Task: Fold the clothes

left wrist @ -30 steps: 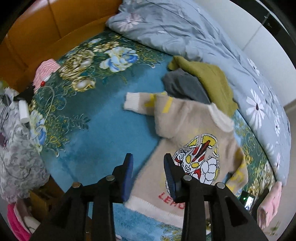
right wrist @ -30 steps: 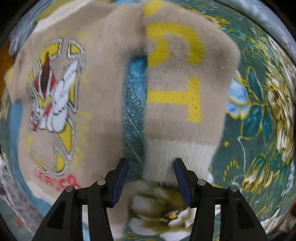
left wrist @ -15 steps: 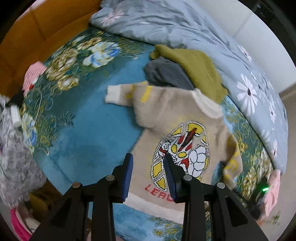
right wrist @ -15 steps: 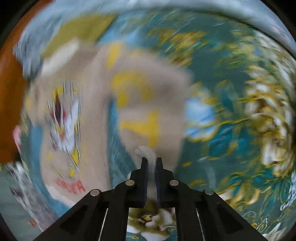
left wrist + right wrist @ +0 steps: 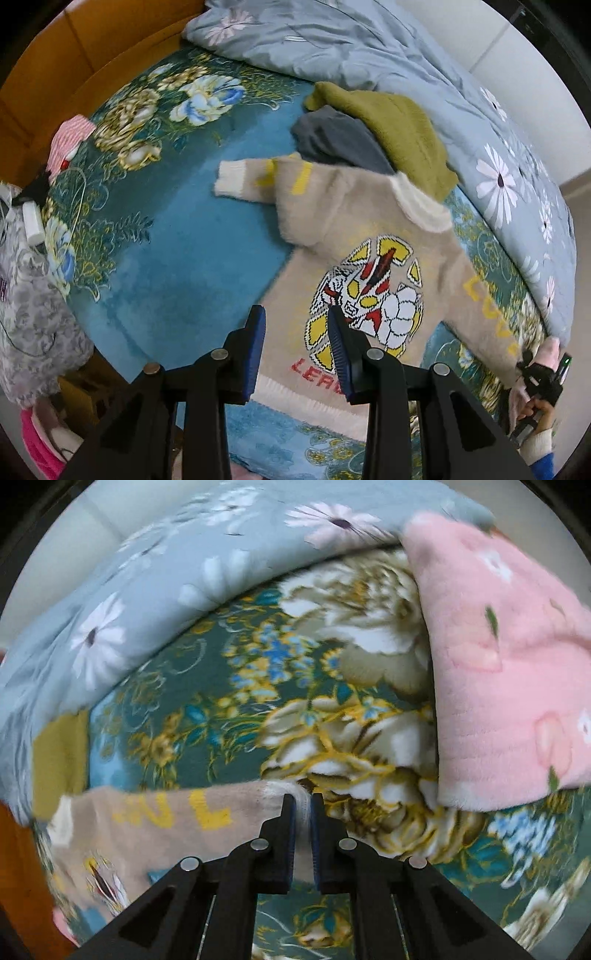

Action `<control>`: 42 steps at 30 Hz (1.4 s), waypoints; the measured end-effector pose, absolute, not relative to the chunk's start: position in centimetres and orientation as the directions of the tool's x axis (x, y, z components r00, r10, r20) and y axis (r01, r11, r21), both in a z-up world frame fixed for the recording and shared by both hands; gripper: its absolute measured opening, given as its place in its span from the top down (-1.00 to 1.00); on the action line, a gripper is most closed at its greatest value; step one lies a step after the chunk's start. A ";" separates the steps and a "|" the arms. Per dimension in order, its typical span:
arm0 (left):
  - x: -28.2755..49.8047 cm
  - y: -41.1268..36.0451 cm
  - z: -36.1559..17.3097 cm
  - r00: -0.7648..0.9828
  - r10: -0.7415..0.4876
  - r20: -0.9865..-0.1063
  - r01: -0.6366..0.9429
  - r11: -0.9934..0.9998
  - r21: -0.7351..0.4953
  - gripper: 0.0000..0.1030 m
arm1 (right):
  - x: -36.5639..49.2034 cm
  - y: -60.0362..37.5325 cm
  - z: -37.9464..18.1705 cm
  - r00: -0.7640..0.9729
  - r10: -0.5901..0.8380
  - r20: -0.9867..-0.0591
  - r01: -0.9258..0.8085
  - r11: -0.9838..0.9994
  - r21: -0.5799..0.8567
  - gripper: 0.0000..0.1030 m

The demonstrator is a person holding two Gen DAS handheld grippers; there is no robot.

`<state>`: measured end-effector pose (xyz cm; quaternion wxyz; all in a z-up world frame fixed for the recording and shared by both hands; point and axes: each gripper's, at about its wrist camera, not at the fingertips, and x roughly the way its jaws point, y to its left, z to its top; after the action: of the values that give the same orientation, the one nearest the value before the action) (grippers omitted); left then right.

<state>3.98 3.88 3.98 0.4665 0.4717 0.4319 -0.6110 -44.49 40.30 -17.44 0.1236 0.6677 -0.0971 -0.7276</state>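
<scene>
A beige fuzzy sweater (image 5: 354, 251) with a cartoon hero print and red lettering lies face up on the blue floral bedspread (image 5: 177, 258). Its one sleeve (image 5: 258, 177) points left. Its other sleeve (image 5: 166, 812), with yellow letters, is pulled straight out to the right. My right gripper (image 5: 301, 805) is shut on that sleeve's white cuff; it also shows in the left wrist view (image 5: 535, 373). My left gripper (image 5: 295, 325) is open and empty above the sweater's lower left part, near the hem.
An olive garment (image 5: 399, 125) and a grey one (image 5: 340, 140) lie piled behind the sweater's collar. A grey-blue floral quilt (image 5: 406, 55) runs along the far side. A pink plush item (image 5: 509, 664) lies right of the cuff. A pink striped cloth (image 5: 70, 136) sits far left.
My right gripper closed on the sleeve cuff and pulled the sleeve outward to the right, straightening it. My left gripper stayed open, hovering over the sweater.
</scene>
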 end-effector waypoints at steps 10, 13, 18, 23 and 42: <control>7.6 2.6 4.0 -0.150 -0.189 -0.970 0.986 -0.100 -0.133 0.18 | -39.9 40.5 -13.4 -0.221 -0.315 -0.923 0.075 -0.949 0.306 0.31; 9.2 1.6 3.4 -0.176 -0.203 -0.963 0.984 -0.039 -0.172 0.17 | -36.4 39.3 -12.2 -0.217 -0.375 -0.901 0.159 -0.924 0.346 0.13; 12.2 -1.3 1.1 -0.212 -0.202 -0.956 0.970 0.076 -0.231 0.15 | -30.7 36.8 -11.0 -0.193 -0.476 -0.858 0.181 -0.877 0.446 0.02; 15.1 -4.9 -1.8 -0.236 -0.175 -0.956 0.956 0.131 -0.261 0.09 | -27.3 32.8 -8.4 -0.221 -0.484 -0.847 0.167 -0.874 0.456 -0.06; 18.1 -17.7 -17.8 -0.381 0.020 -0.924 0.850 0.401 -0.342 -0.11 | -21.9 16.6 5.2 -0.431 -0.421 -0.798 0.361 -0.891 0.275 -0.05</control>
<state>18.12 -17.72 -17.78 0.4609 0.3113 0.6988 -0.4499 -21.94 16.57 5.16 0.2313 0.4805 -0.0312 -0.8453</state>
